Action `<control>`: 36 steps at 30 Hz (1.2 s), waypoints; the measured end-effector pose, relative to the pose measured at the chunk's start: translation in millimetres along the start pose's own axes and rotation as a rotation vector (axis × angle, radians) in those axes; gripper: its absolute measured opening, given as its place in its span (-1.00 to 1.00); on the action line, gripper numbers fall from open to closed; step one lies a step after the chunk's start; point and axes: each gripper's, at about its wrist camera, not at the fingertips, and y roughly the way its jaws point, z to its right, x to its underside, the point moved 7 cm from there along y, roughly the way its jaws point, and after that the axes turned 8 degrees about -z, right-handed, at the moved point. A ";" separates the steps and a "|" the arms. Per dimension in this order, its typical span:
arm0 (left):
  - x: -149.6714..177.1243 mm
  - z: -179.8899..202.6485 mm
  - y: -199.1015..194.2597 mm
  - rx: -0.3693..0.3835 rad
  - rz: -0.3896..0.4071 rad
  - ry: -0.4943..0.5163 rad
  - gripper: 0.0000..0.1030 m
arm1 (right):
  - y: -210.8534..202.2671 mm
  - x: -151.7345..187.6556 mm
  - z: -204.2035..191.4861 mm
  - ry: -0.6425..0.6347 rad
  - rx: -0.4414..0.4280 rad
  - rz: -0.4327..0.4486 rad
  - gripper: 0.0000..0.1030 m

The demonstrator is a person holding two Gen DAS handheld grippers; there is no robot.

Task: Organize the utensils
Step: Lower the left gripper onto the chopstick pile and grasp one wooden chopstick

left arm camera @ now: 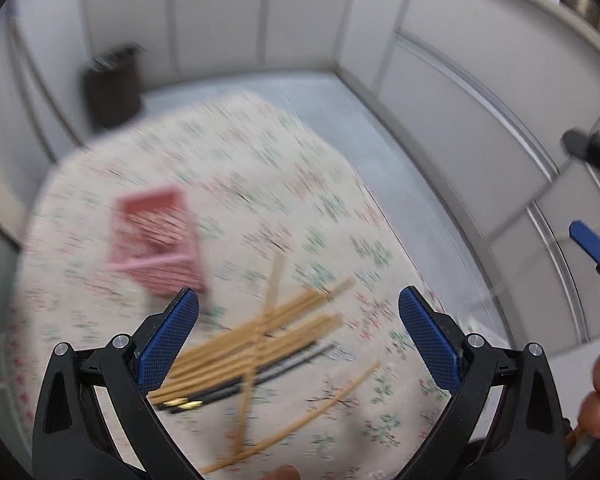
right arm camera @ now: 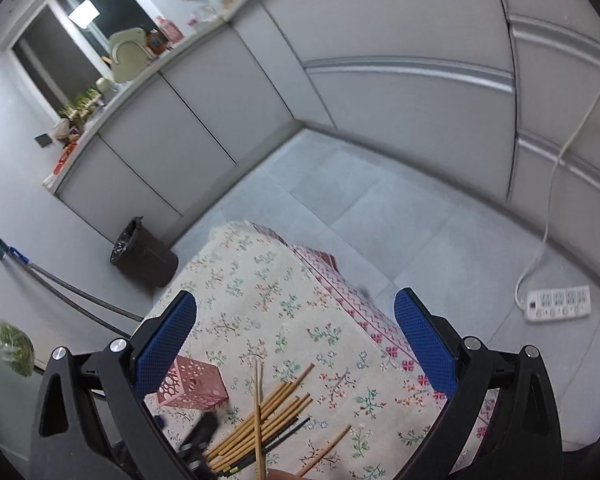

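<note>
A pile of wooden chopsticks [left arm camera: 260, 340] with a few black ones [left arm camera: 260, 376] lies on a floral tablecloth [left arm camera: 228, 168], just ahead of my open, empty left gripper [left arm camera: 298, 320]. A pink perforated holder [left arm camera: 156, 240] lies tipped on the cloth beyond it to the left. In the right wrist view the same chopsticks [right arm camera: 268, 420] and pink holder [right arm camera: 192, 384] lie low between the fingers of my open, empty right gripper [right arm camera: 296, 328]. The left gripper [right arm camera: 200, 436] shows as a dark blur beside the pile. The right gripper's blue fingertip [left arm camera: 592, 244] shows at the left view's right edge.
A dark bin [right arm camera: 144, 256] stands on the grey floor beyond the table. A mop [right arm camera: 52, 276] lies at the left. A white power strip [right arm camera: 560, 304] lies on the floor at the right. Grey cabinets [right arm camera: 380, 92] line the walls.
</note>
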 end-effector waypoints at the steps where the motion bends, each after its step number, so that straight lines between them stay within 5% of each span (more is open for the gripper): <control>1: -2.1 4.0 17.8 0.020 -0.045 0.007 0.86 | 5.8 0.3 3.5 0.009 0.002 -0.026 0.88; 6: -10.1 3.8 81.4 -0.062 -0.142 0.029 0.82 | 37.2 10.7 15.8 0.053 -0.002 -0.157 0.88; 9: -14.2 -7.4 104.4 -0.088 -0.178 0.026 0.55 | 54.8 14.6 23.1 0.083 0.005 -0.224 0.87; 15: -6.0 -27.3 140.9 -0.130 -0.283 0.020 -0.23 | 89.6 31.5 36.0 0.157 0.015 -0.366 0.87; 19: -5.4 -32.2 132.7 -0.154 -0.214 0.053 -0.88 | 106.8 55.4 44.4 0.193 0.052 -0.438 0.70; 24: 4.6 -28.2 100.6 -0.144 -0.123 0.094 -0.91 | 131.3 109.2 62.3 0.350 0.058 -0.618 0.07; 29: 27.8 -18.7 44.6 -0.167 -0.030 0.124 -0.91 | 140.1 168.6 71.4 0.401 0.129 -0.727 -0.03; 36: 41.3 -10.4 -33.8 -0.219 0.135 0.146 -0.91 | 147.0 194.3 63.3 0.313 0.215 -0.691 -0.04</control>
